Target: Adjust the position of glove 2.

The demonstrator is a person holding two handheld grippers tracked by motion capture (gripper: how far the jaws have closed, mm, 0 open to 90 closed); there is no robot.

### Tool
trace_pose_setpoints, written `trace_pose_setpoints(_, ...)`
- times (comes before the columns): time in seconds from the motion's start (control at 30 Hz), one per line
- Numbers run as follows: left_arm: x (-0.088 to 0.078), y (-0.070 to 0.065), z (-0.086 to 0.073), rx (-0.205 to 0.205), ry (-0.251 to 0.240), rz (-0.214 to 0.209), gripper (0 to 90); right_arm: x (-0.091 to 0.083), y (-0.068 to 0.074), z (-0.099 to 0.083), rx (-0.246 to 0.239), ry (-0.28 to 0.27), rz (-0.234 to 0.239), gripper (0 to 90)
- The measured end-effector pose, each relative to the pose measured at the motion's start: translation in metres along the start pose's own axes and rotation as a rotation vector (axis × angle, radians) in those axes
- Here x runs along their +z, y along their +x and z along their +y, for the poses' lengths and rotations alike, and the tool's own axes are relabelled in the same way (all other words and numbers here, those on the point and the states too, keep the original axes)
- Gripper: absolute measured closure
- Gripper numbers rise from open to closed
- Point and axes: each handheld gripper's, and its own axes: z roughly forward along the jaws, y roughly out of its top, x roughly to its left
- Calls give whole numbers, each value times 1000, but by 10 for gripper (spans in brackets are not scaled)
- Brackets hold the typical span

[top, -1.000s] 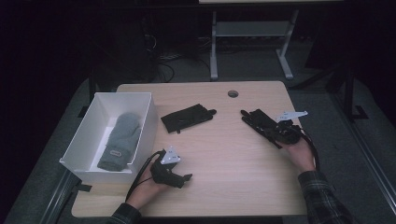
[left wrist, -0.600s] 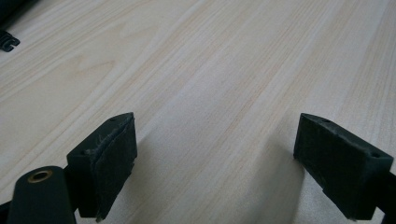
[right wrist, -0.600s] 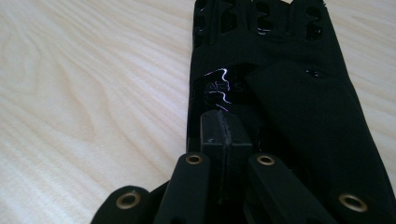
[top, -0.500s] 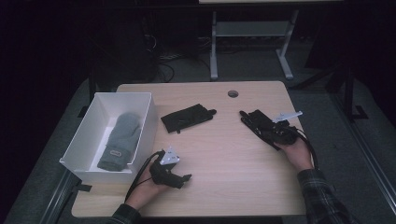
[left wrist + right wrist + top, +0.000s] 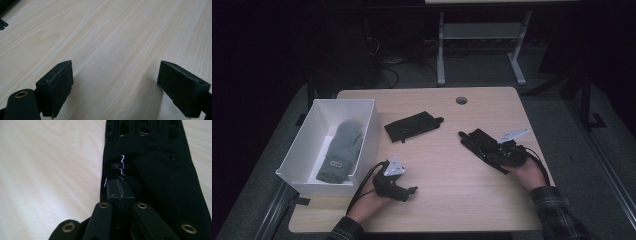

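High view first, from my edge of the table (image 5: 452, 200) outward: I count two grippers, two black gloves, one grey mitten and one white box. Nearest me, my left gripper (image 5: 404, 191) sits low over bare wood just beside the box's near corner; in the left gripper view its jaws stand wide apart, with only wood grain between them, holding and touching nothing. To my right and a little farther out, my right gripper (image 5: 482, 146) points up and left across the table, and a black glove (image 5: 477, 139) lies at its tip. In the right gripper view the pads (image 5: 120, 192) are pressed flat together, no gap between them, and the glove (image 5: 162, 175) lies directly under and ahead of them, its glossy print just past the tips; whether any fabric is pinched I cannot tell. Farther out, near the table's middle, the second black glove (image 5: 412, 126) lies flat, well apart from both grippers. At the left edge the white box (image 5: 362, 107) holds the grey mitten (image 5: 341, 150), lying lengthwise inside it.
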Motion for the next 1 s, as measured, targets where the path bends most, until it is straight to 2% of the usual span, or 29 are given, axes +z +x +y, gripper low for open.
trace_pose_setpoints(0.33,0,0,0,1,-1,1,127,5,40,0,-82,13,93,898)
trace_pose_setpoints(0.63,0,0,0,0,-1,0,127,10,73,4,-158,47,152,898)
trace_pose_setpoints(0.7,0,0,0,1,-1,0,127,11,78,5,-178,38,157,898)
trace_pose_setpoints(0.73,0,0,0,0,-1,1,127,9,79,6,-197,30,146,899)
trace_pose_setpoints(0.8,0,0,0,0,-1,0,127,4,76,8,-178,6,142,898)
trace_pose_setpoints(1.0,0,0,0,0,-1,0,127,-13,39,3,-126,-27,57,889)
